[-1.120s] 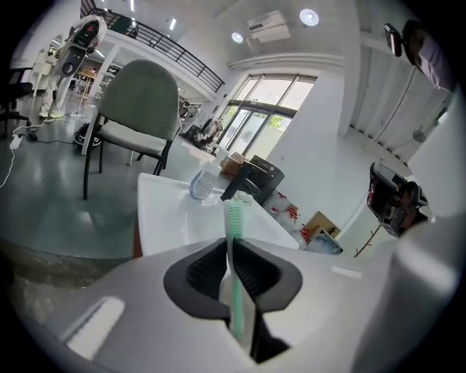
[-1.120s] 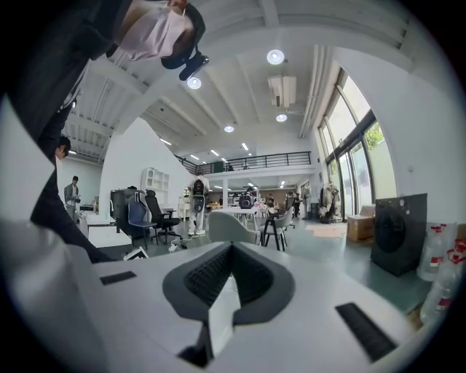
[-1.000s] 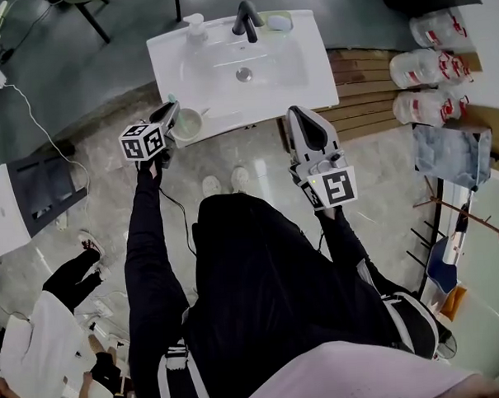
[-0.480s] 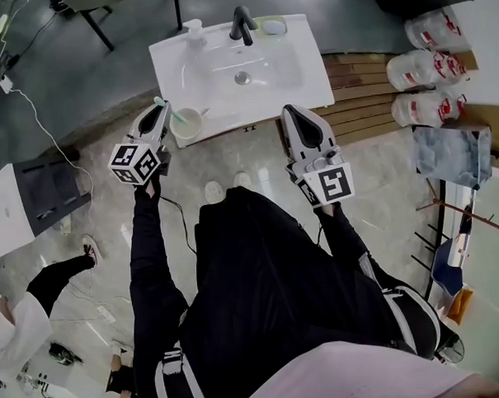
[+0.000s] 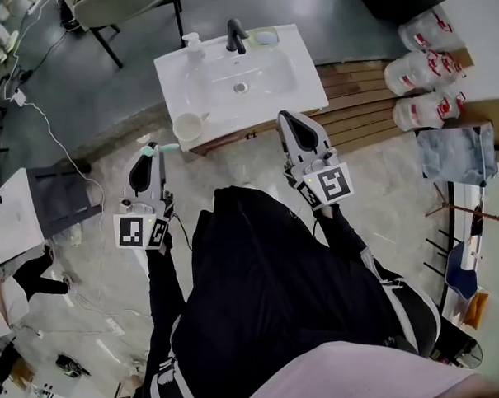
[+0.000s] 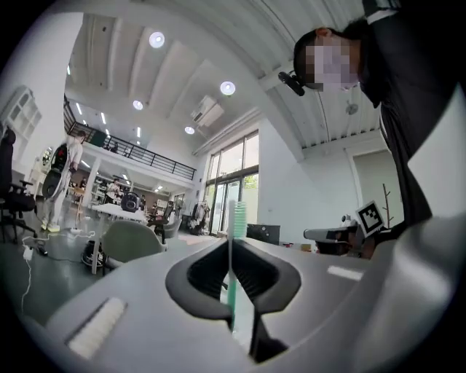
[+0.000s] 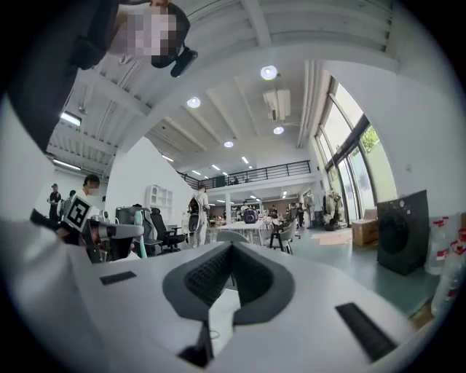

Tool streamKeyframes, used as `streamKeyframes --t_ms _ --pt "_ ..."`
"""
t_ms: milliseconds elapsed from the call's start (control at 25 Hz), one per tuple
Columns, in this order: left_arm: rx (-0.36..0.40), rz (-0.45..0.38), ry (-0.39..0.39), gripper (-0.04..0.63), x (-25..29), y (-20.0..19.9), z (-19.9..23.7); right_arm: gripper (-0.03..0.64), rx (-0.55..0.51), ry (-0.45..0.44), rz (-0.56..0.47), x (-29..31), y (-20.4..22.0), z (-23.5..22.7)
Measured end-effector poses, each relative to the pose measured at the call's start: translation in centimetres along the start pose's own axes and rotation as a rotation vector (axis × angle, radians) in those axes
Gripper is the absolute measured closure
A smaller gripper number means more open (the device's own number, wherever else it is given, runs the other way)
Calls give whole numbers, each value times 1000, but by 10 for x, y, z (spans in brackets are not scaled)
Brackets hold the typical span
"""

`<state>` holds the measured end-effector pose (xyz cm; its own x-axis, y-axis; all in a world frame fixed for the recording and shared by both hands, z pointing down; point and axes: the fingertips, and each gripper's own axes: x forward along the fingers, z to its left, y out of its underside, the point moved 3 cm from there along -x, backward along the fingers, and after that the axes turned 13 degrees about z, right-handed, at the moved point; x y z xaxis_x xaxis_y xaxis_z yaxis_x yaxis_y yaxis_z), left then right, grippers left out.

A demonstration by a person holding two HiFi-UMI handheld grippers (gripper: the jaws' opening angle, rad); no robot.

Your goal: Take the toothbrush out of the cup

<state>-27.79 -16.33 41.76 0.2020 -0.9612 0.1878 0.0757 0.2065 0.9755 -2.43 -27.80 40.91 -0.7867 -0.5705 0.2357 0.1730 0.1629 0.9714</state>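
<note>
In the head view my left gripper (image 5: 152,147) hangs over the floor, in front of the white sink cabinet (image 5: 306,84) and off to its left. It is shut on a teal toothbrush (image 5: 168,146), whose head sticks out to the right. The white cup (image 5: 187,127) stands empty on the cabinet's front left corner, apart from the brush. In the left gripper view the toothbrush (image 6: 234,251) stands upright, pinched between the dark pads (image 6: 207,273). My right gripper (image 5: 285,116) hovers at the cabinet's front right corner. In its own view the right gripper (image 7: 233,248) is shut with nothing held.
On the cabinet are a black faucet (image 5: 234,36), a soap pump (image 5: 193,45) and a soap dish (image 5: 265,37). Large water jugs (image 5: 429,66) lie on wooden boards (image 5: 365,94) at the right. A chair (image 5: 113,9) stands at the back left, and a white desk (image 5: 11,214) at the left.
My left gripper has lifted the toothbrush out of the cup and drawn it back and left, away from the cabinet. The cup stayed put. The right gripper only drifted slightly.
</note>
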Motion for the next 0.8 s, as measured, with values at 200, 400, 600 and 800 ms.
streamKeyframes --t_ms 200,400,600,800 --pt "39 -58 -51 575 -36 -16 -29 616 1 -3 -7 -25 0 14" --pt "45 -61 -74 575 -42 -11 -48 617 -2 -21 -7 -34 1 28" --pt "47 -61 -41 575 -37 -14 -59 617 -33 -30 -19 -38 -6 36" --pt "73 -72 -32 575 -39 -18 -63 617 -32 -27 -21 -41 -7 40"
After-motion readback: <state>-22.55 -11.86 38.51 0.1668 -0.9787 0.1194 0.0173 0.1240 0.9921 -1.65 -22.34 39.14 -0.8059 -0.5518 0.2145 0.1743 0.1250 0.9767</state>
